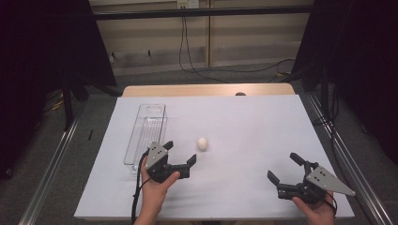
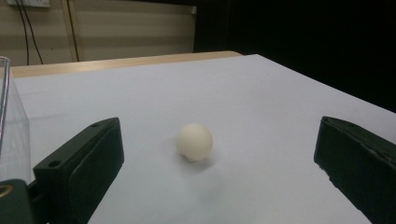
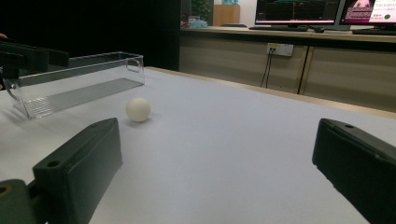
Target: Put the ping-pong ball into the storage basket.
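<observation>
A small white ball point(image 1: 202, 144) lies on the white table sheet, just right of a clear plastic tray point(image 1: 146, 132). My left gripper point(image 1: 179, 151) stands open a short way before the ball, low on the sheet; in the left gripper view the ball point(image 2: 194, 142) rests ahead between the two spread jaws, touching neither. My right gripper point(image 1: 285, 168) is open near the front right of the table, with nothing between its jaws. From the right gripper view the ball point(image 3: 138, 109) sits far off to the left, in front of the tray point(image 3: 79, 81).
The white sheet point(image 1: 244, 126) covers most of the table; a wooden strip point(image 1: 206, 89) shows along the far edge. Metal rails point(image 1: 51, 164) run along both sides of the table. Cables hang by the back wall.
</observation>
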`<move>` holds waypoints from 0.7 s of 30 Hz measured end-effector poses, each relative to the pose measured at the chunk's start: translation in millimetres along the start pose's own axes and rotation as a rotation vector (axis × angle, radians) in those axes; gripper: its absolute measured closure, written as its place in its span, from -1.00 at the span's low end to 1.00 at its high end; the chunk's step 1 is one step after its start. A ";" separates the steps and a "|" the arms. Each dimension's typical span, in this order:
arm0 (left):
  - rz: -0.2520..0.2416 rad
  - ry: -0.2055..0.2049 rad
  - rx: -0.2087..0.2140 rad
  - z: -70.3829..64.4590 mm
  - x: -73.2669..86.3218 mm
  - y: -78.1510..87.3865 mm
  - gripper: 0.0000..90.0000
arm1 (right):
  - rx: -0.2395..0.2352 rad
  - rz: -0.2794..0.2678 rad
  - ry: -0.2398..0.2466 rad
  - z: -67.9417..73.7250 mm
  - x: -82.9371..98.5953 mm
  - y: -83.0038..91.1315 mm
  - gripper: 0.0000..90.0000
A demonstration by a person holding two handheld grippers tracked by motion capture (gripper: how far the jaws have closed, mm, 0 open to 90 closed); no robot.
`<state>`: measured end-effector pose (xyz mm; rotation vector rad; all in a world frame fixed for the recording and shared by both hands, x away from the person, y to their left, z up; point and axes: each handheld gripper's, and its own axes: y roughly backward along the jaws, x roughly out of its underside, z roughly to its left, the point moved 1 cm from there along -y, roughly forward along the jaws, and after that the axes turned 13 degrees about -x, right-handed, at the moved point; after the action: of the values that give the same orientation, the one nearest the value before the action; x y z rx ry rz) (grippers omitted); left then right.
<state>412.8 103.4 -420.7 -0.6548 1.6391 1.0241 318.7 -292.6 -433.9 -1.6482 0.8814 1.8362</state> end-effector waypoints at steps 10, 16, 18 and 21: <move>0.009 -0.006 -0.005 -2.6 0.8 -4.8 -0.96 | -0.005 0.002 0.004 0.0 0.0 -0.3 -0.98; 0.018 -0.007 -0.007 -4.5 1.8 -9.4 -0.96 | 0.000 -0.001 0.004 -0.3 -0.2 -0.2 -0.98; 0.026 -0.010 -0.008 -4.9 2.6 -11.9 -0.96 | 0.001 -0.001 0.000 0.0 -0.2 -0.1 -0.98; 0.029 -0.016 -0.012 -4.9 2.8 -13.4 -0.96 | 0.001 -0.003 0.004 -0.2 -0.4 -0.2 -0.98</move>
<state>420.6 92.8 -427.0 -0.6308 1.6339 1.0590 319.0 -292.6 -433.5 -1.6525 0.8806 1.8305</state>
